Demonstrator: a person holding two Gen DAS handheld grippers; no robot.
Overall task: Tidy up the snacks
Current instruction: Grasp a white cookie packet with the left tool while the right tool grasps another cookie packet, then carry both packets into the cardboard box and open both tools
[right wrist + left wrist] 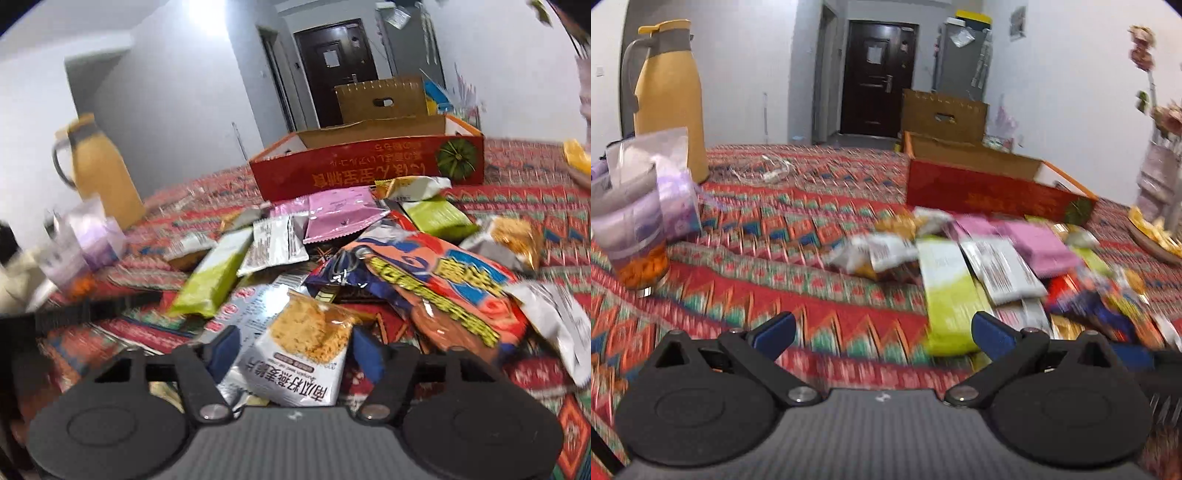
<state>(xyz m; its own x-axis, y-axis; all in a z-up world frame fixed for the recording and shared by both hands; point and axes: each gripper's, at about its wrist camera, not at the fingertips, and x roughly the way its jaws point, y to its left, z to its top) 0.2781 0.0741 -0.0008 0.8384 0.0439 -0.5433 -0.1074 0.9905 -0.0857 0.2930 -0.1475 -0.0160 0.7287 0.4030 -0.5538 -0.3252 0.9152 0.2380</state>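
A pile of snack packets (369, 258) lies on the patterned cloth in front of an open red cardboard box (369, 166). My right gripper (295, 350) is shut on a white packet with a crispy cracker picture (306, 347), held just above the pile's near edge. A big orange and blue bag (443, 288) lies to its right, a green packet (214, 280) to its left. My left gripper (882, 332) is open and empty over the cloth, left of the pile (979, 258). The red box (990, 184) stands beyond it.
A yellow thermos jug (670, 99) stands at the back left, also in the right wrist view (99, 173). A clear bag with orange snacks (635, 229) stands at the left. A plate (1152, 232) and a flower vase (1160, 177) are at the right edge.
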